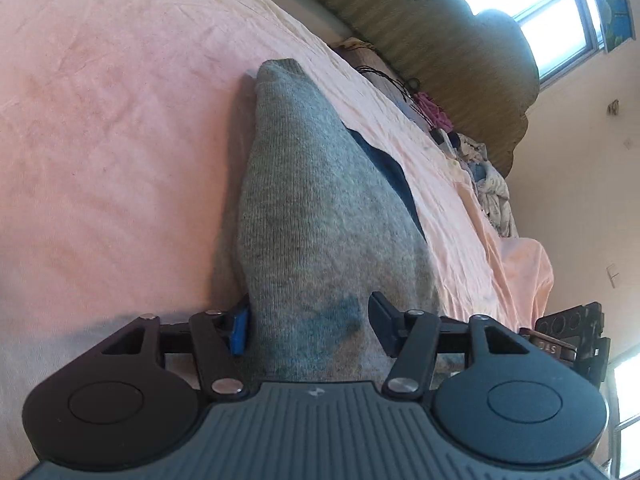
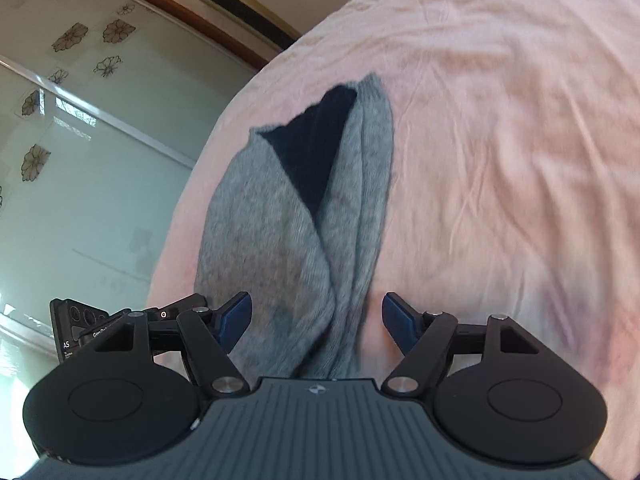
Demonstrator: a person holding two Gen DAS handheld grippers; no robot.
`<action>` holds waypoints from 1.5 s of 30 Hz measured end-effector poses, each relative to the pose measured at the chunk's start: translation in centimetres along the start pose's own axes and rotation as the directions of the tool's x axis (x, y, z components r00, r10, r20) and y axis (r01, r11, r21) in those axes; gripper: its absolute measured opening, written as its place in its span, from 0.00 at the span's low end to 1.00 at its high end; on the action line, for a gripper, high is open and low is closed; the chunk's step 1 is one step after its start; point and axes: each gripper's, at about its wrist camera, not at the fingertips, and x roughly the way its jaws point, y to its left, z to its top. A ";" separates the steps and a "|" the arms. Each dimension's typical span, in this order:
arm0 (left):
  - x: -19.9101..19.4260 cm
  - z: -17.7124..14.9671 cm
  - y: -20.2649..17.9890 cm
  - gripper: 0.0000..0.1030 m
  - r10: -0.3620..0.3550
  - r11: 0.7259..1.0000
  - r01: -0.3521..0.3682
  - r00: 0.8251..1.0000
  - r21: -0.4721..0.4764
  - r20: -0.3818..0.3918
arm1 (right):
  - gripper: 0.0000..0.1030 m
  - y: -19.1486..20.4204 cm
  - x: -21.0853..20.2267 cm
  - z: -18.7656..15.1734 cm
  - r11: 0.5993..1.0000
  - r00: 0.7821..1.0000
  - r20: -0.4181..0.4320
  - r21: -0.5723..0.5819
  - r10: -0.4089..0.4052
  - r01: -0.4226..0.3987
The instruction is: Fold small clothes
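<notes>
A grey knit garment [image 1: 304,200] with a dark blue inner side lies bunched lengthwise on the pink bed sheet [image 1: 100,140]. My left gripper [image 1: 310,320] is shut on its near end, and the cloth fills the gap between the two fingers. In the right wrist view the same garment [image 2: 260,232] runs away from me in folds, its dark lining showing at the far end. My right gripper [image 2: 316,316] stands open around the near end. The cloth lies against the left finger [image 2: 236,316], while pink sheet [image 2: 500,140] shows beside the right one.
A pile of mixed clothes [image 1: 488,184] sits along the bed's far edge under a woven headboard [image 1: 440,60]. A window [image 1: 520,0] is behind it. A glass door with flower prints [image 2: 80,140] stands past the bed's left edge. Each view shows the other gripper's body [image 1: 572,336] [image 2: 80,328] at its side.
</notes>
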 end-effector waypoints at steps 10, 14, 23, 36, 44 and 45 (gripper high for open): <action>-2.3 -2.5 -3.2 0.21 0.213 0.932 -0.224 0.975 0.286 0.069 | 0.27 2.7 -1.2 -4.3 0.969 0.993 -0.006 -0.222 -0.114 0.110; -4.2 -4.1 -8.2 0.33 0.259 0.776 -0.376 0.922 0.507 0.288 | 0.58 3.2 -3.9 -2.4 0.980 0.991 0.092 -0.168 -0.096 0.110; 2.2 -6.7 -8.6 0.55 0.255 0.694 -0.335 0.942 0.637 0.218 | 0.57 4.0 3.5 8.6 0.975 0.977 0.077 -0.082 -0.200 0.206; -3.4 -6.7 -7.3 0.55 0.133 0.769 -0.259 0.959 0.584 0.251 | 0.31 3.8 -0.8 3.9 0.990 0.984 0.165 -0.115 -0.067 0.086; -1.4 -7.7 -6.6 0.57 0.255 0.677 -0.342 0.939 0.652 0.228 | 0.23 4.9 0.8 -2.4 0.945 0.988 -0.055 -0.302 -0.147 0.124; -2.1 -7.5 -6.5 0.57 0.256 0.685 -0.344 0.939 0.642 0.231 | 0.04 4.5 0.3 -2.6 0.941 0.985 -0.032 -0.300 -0.172 0.154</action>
